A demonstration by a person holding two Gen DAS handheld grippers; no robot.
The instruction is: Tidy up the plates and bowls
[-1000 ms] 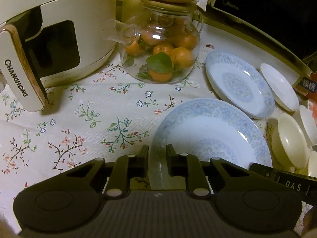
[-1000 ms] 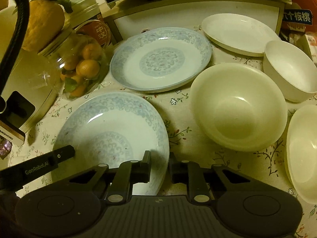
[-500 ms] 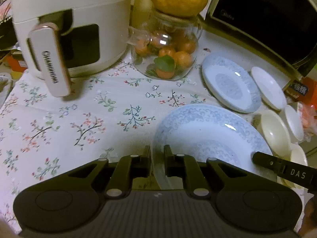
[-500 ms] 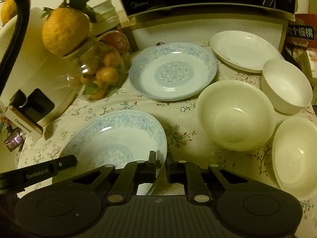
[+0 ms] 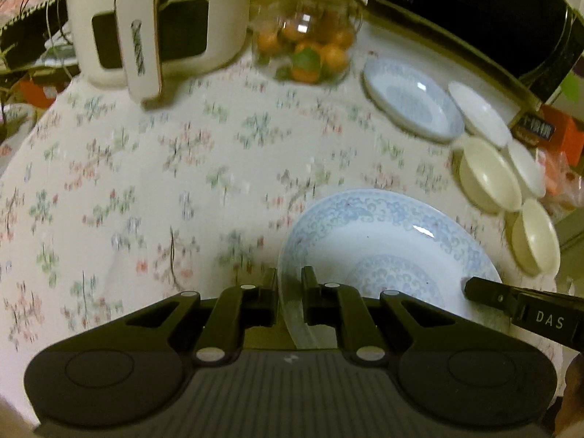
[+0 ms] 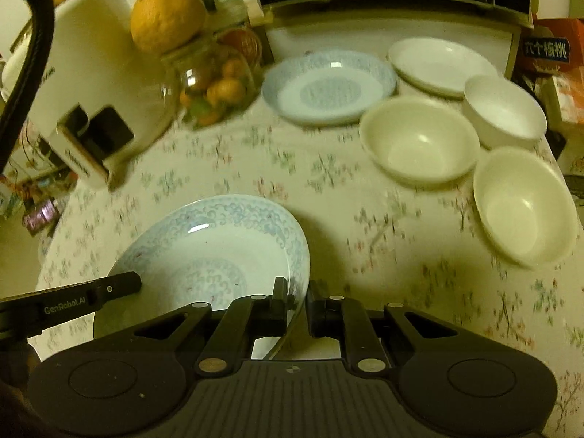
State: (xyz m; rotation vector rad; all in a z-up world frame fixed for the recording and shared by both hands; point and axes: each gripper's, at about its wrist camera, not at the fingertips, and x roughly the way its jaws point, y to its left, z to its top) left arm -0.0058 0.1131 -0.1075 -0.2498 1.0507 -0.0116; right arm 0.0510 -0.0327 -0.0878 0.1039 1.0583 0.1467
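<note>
A blue-patterned deep plate hangs tilted above the floral tablecloth, held from both sides. My left gripper is shut on its left rim, and my right gripper is shut on its right rim. Each view shows the other gripper's finger at the plate's far edge. Farther back lie a second blue plate and a plain white plate. Beside them stand a cream bowl, a white bowl and another cream bowl.
A white air fryer and a glass jar of oranges stand at the back left. A black microwave runs along the back. A red box sits at the right edge.
Both grippers have drawn back toward the near side and risen slightly with the blue plate between them. The other dishes, jar and air fryer now look farther off.
</note>
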